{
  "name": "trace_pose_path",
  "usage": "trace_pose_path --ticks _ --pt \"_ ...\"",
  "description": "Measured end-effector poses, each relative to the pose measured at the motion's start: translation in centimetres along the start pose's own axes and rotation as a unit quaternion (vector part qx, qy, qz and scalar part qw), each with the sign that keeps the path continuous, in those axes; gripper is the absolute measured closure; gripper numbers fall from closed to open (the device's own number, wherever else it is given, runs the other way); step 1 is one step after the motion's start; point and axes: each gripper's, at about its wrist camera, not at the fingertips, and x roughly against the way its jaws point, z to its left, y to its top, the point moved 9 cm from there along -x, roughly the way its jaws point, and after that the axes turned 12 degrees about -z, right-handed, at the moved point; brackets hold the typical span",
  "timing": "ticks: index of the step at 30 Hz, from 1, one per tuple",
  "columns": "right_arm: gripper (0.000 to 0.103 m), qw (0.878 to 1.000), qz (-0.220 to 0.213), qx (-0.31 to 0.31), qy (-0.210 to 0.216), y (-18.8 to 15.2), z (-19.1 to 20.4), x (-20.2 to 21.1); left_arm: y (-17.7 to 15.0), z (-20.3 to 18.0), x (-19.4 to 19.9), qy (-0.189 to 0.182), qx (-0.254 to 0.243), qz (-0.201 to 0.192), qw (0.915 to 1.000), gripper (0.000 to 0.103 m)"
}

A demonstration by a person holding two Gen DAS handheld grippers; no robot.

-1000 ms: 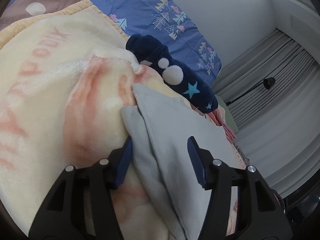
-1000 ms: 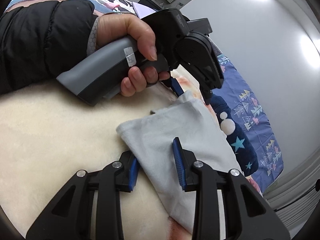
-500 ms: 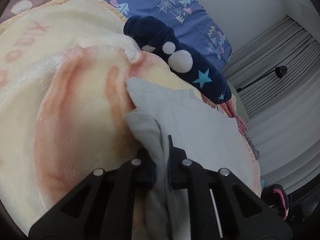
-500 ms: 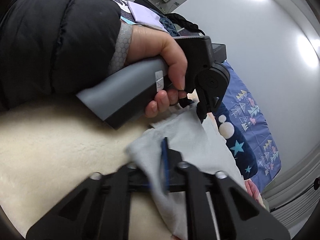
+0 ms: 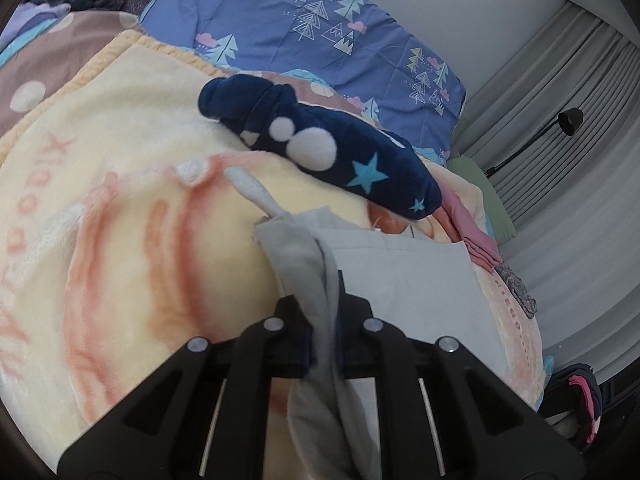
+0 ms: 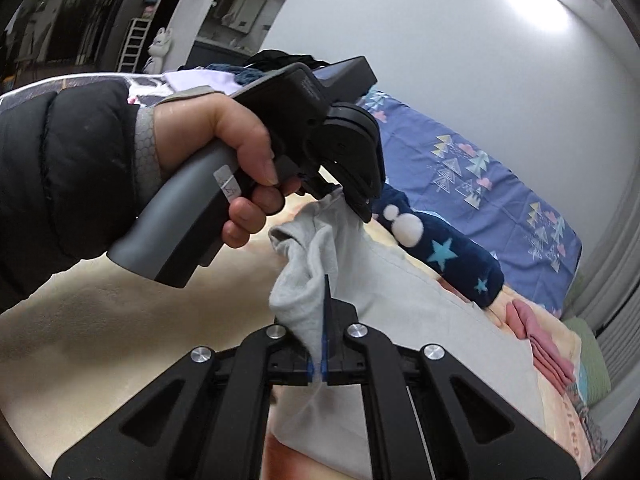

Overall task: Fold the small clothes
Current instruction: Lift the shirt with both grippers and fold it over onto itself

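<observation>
A light grey garment [image 5: 404,276] lies on a cream and orange blanket [image 5: 120,208] on the bed. My left gripper [image 5: 325,300] is shut on the garment's near edge and lifts it off the blanket. My right gripper [image 6: 326,320] is shut on the same grey garment [image 6: 384,292] at another point of that edge. The left gripper [image 6: 356,200] shows in the right wrist view, held by a hand in a black sleeve, its tips pinching the cloth.
A navy plush garment with stars [image 5: 332,152] lies beyond the grey one. Folded pink clothes [image 5: 472,236] sit to the right. A blue patterned pillow [image 5: 320,36] is at the back. Grey curtains [image 5: 580,160] and a lamp [image 5: 568,120] stand on the right.
Both grippers went from open around the grey garment's edge to shut on it, then lifted that edge off the blanket.
</observation>
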Motion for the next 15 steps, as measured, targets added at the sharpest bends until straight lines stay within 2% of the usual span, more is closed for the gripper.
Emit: trace_pose_path --ticks 8,15 --pt "0.101 0.998 -0.005 -0.066 -0.024 -1.1 -5.2 2.6 0.5 -5.4 -0.9 0.019 -0.028 -0.009 0.9994 0.094" --pt "0.101 0.990 -0.004 -0.136 -0.042 -3.6 -10.7 4.6 -0.1 -11.0 -3.4 0.031 -0.063 -0.001 0.9975 0.094"
